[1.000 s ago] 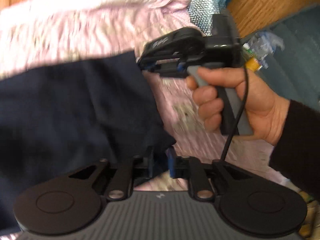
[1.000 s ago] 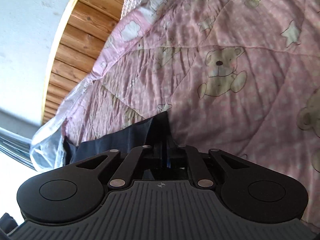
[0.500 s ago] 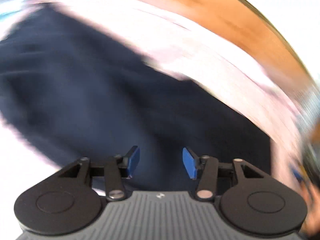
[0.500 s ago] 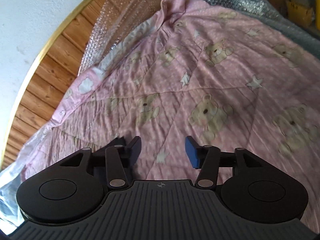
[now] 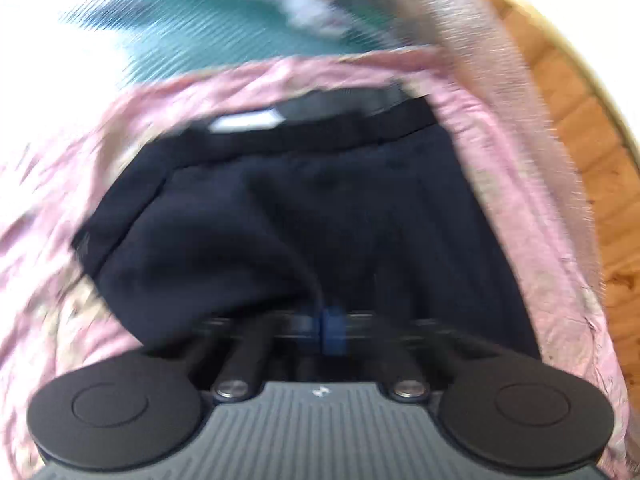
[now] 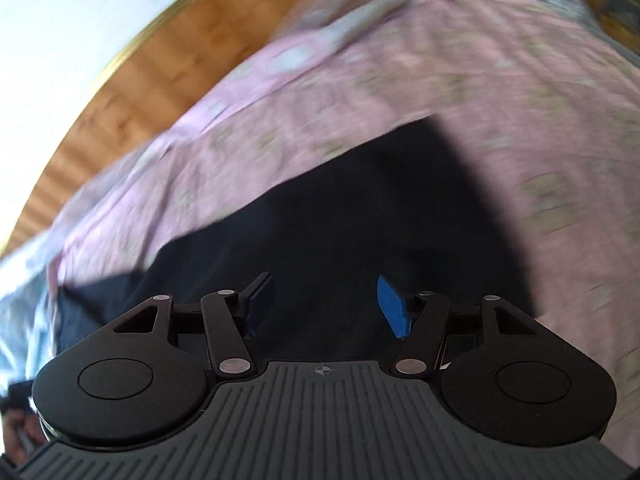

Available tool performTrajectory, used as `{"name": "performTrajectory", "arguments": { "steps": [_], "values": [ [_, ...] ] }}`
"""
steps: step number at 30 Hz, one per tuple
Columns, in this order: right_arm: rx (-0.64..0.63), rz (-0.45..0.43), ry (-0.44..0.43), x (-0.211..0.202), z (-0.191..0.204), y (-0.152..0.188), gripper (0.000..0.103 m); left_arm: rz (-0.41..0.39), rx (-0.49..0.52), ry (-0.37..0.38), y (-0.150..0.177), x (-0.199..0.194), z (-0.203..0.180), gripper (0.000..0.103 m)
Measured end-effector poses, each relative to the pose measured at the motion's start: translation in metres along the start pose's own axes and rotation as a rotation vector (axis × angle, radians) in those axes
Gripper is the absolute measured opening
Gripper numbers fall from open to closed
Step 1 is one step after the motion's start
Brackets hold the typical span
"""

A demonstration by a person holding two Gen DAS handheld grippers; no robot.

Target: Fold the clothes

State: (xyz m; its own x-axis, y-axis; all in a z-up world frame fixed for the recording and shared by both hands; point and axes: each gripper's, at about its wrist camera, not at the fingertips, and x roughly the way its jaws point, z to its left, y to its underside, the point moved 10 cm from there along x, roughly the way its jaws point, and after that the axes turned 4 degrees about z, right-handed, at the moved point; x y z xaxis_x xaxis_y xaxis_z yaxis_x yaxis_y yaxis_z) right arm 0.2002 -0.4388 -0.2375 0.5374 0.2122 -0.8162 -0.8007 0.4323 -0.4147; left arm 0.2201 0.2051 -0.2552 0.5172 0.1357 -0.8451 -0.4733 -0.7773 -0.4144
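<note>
A dark navy garment (image 5: 360,208) lies spread on a pink teddy-bear quilt (image 5: 52,208), its waistband and a white label at the far edge. My left gripper (image 5: 330,328) is low over its near edge, blue pads pressed together, with a ridge of the navy cloth drawn up into them. In the right wrist view the same garment (image 6: 360,208) fills the middle over the quilt (image 6: 500,92). My right gripper (image 6: 326,306) hovers over it, its jaws opening, blue fingertips (image 6: 394,308) wide apart and pressing on nothing. Both views are motion-blurred.
Beyond the quilt's far edge in the left wrist view are a teal ribbed mat (image 5: 192,36) and grey bubble wrap (image 5: 460,20). Wooden boards (image 6: 168,68) and a white wall (image 6: 60,12) border the quilt. A hand (image 6: 16,436) shows at the lower left.
The left gripper let go of the garment, swung across it with jaws open, and now has them shut at its near edge. The right gripper released the garment's corner, opened, and now hovers over the cloth.
</note>
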Motion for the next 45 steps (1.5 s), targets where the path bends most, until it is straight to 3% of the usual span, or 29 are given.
{"name": "performTrajectory", "arguments": {
  "steps": [2,3,5,6,9,11,15,17,18,20,21,22,23,24,26,28,31,32,34,36,37,38,42,45],
  "values": [
    [-0.066,0.030,-0.014,0.014,0.045,0.017,0.061,-0.162,0.292,0.050,-0.005,-0.035,-0.050,0.002],
    [-0.098,0.049,-0.018,0.022,0.067,0.028,0.061,-0.207,0.389,0.119,0.002,-0.053,-0.069,0.002],
    [-0.163,0.095,-0.035,0.041,0.112,0.049,0.061,-0.212,0.497,0.191,0.022,-0.064,-0.078,0.002],
    [-0.195,0.122,-0.046,0.050,0.134,0.061,0.061,-0.182,0.484,0.174,0.027,-0.056,-0.066,0.002],
    [-0.319,0.193,-0.091,0.077,0.205,0.096,0.061,-0.017,0.321,0.186,0.033,-0.024,-0.014,0.004],
    [-0.441,0.222,-0.130,0.088,0.255,0.120,0.061,0.036,0.220,0.227,0.030,-0.015,0.013,0.015],
    [-0.719,0.261,-0.219,0.100,0.353,0.170,0.063,0.069,0.014,0.267,0.000,-0.006,0.055,0.033],
    [-0.839,0.265,-0.263,0.102,0.391,0.192,0.076,0.074,-0.070,0.290,-0.012,-0.005,0.067,0.049],
    [-0.891,0.260,-0.286,0.103,0.408,0.201,0.077,0.083,-0.084,0.282,-0.019,-0.002,0.066,0.053],
    [-0.984,0.267,-0.332,0.106,0.435,0.219,0.077,0.100,-0.111,0.267,-0.032,0.005,0.066,0.055],
    [-1.013,0.272,-0.332,0.111,0.443,0.226,0.077,0.109,-0.124,0.263,-0.039,0.008,0.065,0.051],
    [-1.042,0.277,-0.332,0.115,0.451,0.233,0.077,0.111,-0.121,0.305,-0.047,0.007,0.056,0.020],
    [-1.072,0.282,-0.332,0.120,0.459,0.240,0.077,0.090,-0.079,0.363,-0.057,0.000,0.042,0.003],
    [-1.099,0.287,-0.330,0.124,0.467,0.246,0.077,0.065,-0.036,0.422,-0.067,-0.009,0.028,0.001],
    [-1.110,0.293,-0.312,0.129,0.467,0.249,0.077,-0.083,0.062,0.594,-0.084,-0.060,0.008,0.001],
    [-1.107,0.301,-0.304,0.132,0.465,0.251,0.081,-0.141,0.069,0.664,-0.085,-0.086,0.023,0.001],
    [-1.090,0.332,-0.274,0.139,0.445,0.253,0.082,-0.042,-0.055,0.513,-0.062,-0.045,0.092,0.005],
    [-1.084,0.343,-0.262,0.142,0.438,0.253,0.082,0.003,-0.123,0.464,-0.054,-0.027,0.115,0.014],
    [-1.070,0.359,-0.238,0.146,0.427,0.255,0.082,0.046,-0.220,0.435,-0.047,-0.005,0.141,0.025],
    [-1.059,0.365,-0.212,0.148,0.418,0.256,0.082,0.066,-0.242,0.452,-0.047,-0.001,0.141,0.038],
    [-1.057,0.362,-0.206,0.146,0.416,0.256,0.082,0.075,-0.251,0.460,-0.047,0.001,0.141,0.057],
    [-1.060,0.356,-0.205,0.144,0.416,0.256,0.082,0.073,-0.238,0.460,-0.051,0.002,0.136,0.066],
    [-1.155,0.296,-0.249,0.135,0.445,0.261,0.081,0.047,-0.169,0.477,-0.073,0.004,0.106,0.064],
    [-1.262,0.230,-0.295,0.136,0.491,0.264,0.081,0.052,-0.098,0.516,-0.087,-0.003,0.078,0.065]
  ]
}}
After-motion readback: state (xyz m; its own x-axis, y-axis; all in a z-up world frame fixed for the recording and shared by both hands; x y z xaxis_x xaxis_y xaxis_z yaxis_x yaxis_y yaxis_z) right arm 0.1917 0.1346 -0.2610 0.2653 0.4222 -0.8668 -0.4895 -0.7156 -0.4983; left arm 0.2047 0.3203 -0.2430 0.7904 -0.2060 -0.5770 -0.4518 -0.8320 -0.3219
